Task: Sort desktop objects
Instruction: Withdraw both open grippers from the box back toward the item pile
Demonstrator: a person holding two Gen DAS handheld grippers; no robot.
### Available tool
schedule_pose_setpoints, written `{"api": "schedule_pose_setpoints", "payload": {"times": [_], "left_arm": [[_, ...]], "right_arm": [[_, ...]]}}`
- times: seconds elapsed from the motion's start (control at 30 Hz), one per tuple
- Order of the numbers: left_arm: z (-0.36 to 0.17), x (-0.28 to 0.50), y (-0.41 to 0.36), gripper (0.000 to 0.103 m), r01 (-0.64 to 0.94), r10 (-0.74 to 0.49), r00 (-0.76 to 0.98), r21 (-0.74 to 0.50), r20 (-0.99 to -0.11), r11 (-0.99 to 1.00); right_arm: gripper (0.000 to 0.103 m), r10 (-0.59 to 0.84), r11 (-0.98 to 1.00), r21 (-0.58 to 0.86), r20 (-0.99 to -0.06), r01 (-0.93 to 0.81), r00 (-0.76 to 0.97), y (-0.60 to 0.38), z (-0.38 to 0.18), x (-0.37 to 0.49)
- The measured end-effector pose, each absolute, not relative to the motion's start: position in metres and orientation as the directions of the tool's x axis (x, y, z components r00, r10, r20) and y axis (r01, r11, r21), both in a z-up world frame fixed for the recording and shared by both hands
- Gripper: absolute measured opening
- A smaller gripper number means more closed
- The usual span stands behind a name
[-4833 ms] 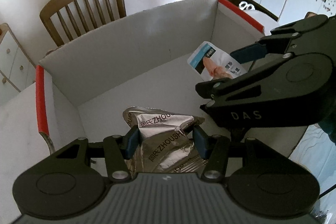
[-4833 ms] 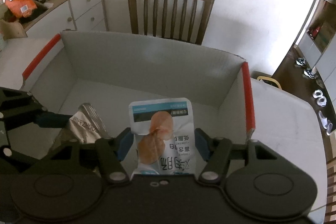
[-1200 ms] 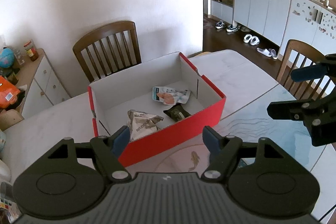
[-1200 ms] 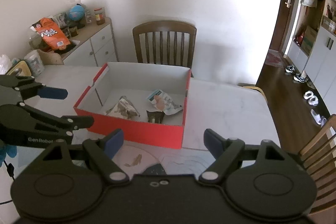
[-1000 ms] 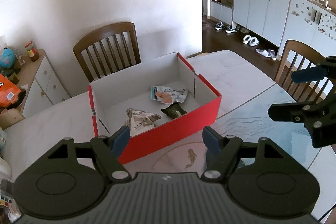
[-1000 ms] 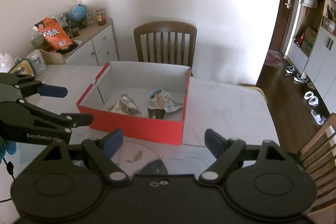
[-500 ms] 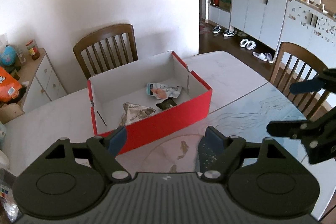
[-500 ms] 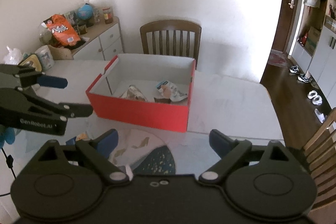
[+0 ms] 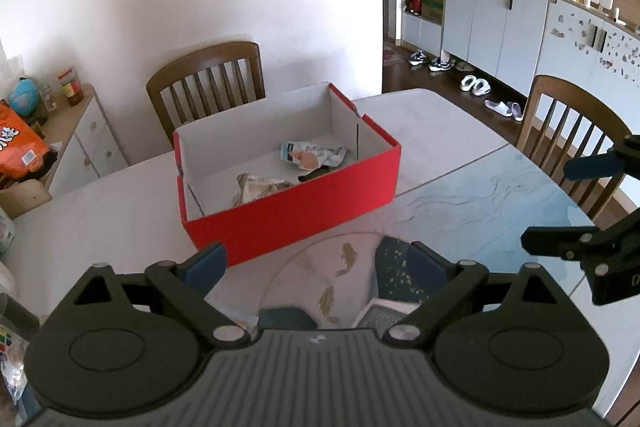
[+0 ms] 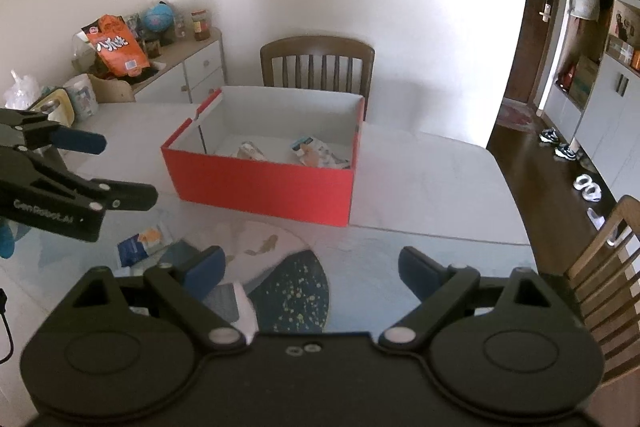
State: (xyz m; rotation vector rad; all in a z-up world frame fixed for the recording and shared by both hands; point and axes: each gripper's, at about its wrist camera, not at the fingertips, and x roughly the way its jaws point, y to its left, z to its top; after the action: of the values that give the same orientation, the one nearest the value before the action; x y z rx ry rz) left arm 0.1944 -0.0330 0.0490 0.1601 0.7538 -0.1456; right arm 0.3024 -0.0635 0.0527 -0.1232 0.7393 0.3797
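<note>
The red box (image 9: 288,215) stands open on the table, white inside. In it lie a silver packet (image 9: 260,187), a white-and-blue packet (image 9: 312,155) and a small dark packet (image 9: 314,174). My left gripper (image 9: 318,263) hovers over the mat in front of the box, its jaws opening with nothing between them. My right gripper (image 10: 312,267) stands open and empty, also short of the red box (image 10: 264,187). A blue-and-white packet (image 10: 142,243) lies loose on the mat below the left gripper (image 10: 124,171). Another pale packet (image 10: 236,303) lies under my right gripper's left finger.
A glossy mat with fish and a dark blue patch (image 10: 296,291) covers the near table. Wooden chairs stand behind the box (image 9: 208,75) and at the right (image 9: 568,131). A sideboard with jars and an orange bag (image 10: 116,47) is at the back left.
Both grippers, earlier shut on packets inside the box, have let go and drawn back; the box now sits farther off. Over the last second the left jaws spread wider.
</note>
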Motion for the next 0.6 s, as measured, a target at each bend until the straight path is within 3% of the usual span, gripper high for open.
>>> {"api": "schedule_pose_setpoints", "payload": {"times": [0.6], "left_arm": [[0.020,0.151,-0.020,0.103,0.143,-0.061,0.722,0.063,-0.689,0.988]], "right_arm": [[0.093,0.293,0.914,0.012,-0.710,-0.406,0.640,-0.054,0.013,0.278]]}}
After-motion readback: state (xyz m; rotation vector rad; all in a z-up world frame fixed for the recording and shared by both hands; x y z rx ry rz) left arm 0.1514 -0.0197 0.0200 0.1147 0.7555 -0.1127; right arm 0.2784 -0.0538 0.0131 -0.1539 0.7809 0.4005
